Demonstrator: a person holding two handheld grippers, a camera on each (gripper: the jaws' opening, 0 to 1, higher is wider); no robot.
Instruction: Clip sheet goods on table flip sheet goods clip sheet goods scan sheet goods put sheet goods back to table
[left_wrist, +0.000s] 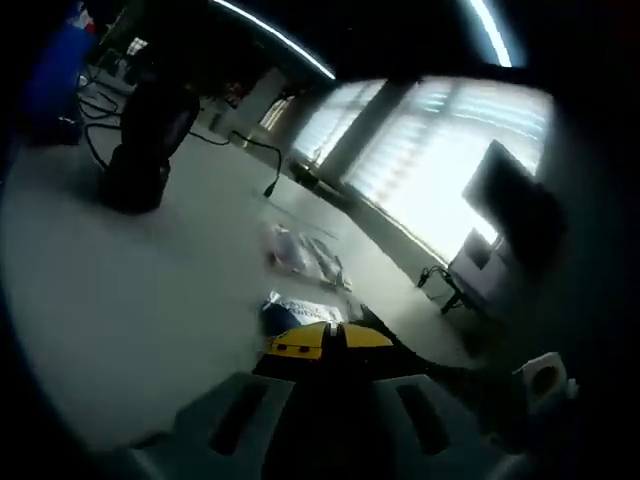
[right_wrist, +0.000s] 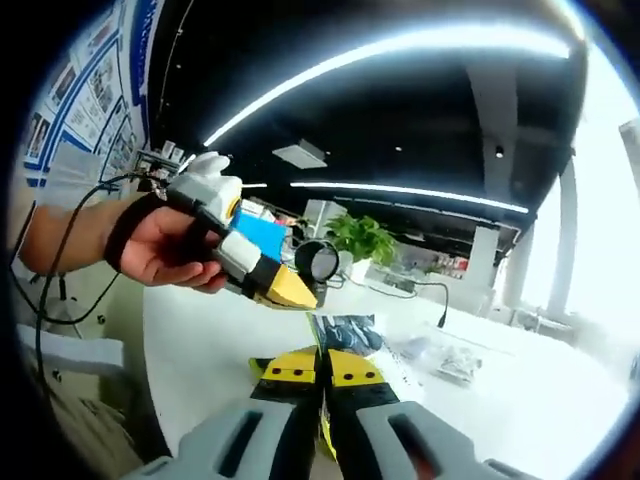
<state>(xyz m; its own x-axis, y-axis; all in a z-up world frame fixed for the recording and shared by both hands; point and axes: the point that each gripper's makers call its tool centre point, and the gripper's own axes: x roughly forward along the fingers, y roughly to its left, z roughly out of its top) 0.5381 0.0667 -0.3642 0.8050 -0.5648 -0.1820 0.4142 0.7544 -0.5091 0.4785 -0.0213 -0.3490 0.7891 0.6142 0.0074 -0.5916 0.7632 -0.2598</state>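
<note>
Right gripper view: my right gripper (right_wrist: 322, 385) is closed, yellow tips pinching the near edge of the sheet goods (right_wrist: 345, 331) pouch over the table (right_wrist: 230, 340). Left gripper (right_wrist: 262, 276) alongside; can't tell its jaws. Pouch looks light, floppy, slippery — hold the edge seam.

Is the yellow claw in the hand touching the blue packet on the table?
Cannot tell. In the right gripper view, the left gripper tips meet the blue packet edge, no clear gap or contact.
</note>
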